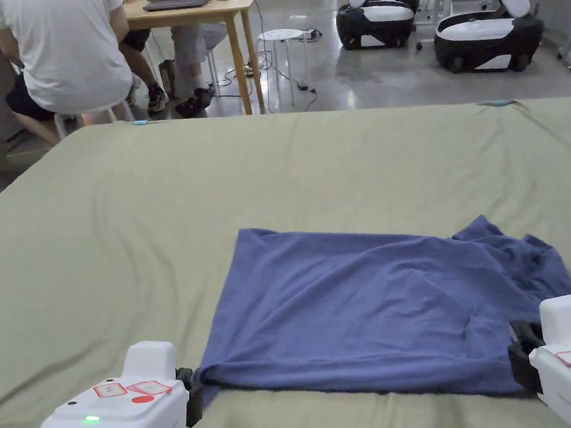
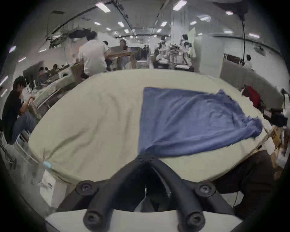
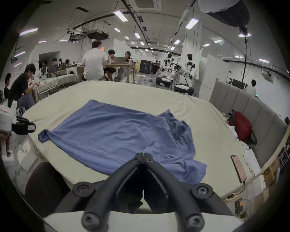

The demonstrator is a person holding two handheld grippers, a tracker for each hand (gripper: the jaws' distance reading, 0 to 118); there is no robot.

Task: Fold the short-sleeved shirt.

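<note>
A blue short-sleeved shirt (image 1: pixel 371 303) lies spread on the olive-green cloth of the table (image 1: pixel 154 203), near the front edge, with its sleeve and collar end bunched at the right. My left gripper (image 1: pixel 193 395) is at the shirt's near left corner. In the left gripper view the jaws (image 2: pixel 145 157) meet on that corner, and the shirt (image 2: pixel 188 122) tapers into them. My right gripper (image 1: pixel 521 360) is at the near right edge. In the right gripper view its jaws (image 3: pixel 143 155) are shut on the shirt (image 3: pixel 117 138), with creases running toward the tips.
Beyond the far edge, people sit at a wooden table (image 1: pixel 200 8), with a white stool (image 1: pixel 281 36) and black-and-white robot bases (image 1: pixel 486 35) on the floor. A phone (image 3: pixel 238 168) lies at the table's right edge, near a red bag (image 3: pixel 241 125).
</note>
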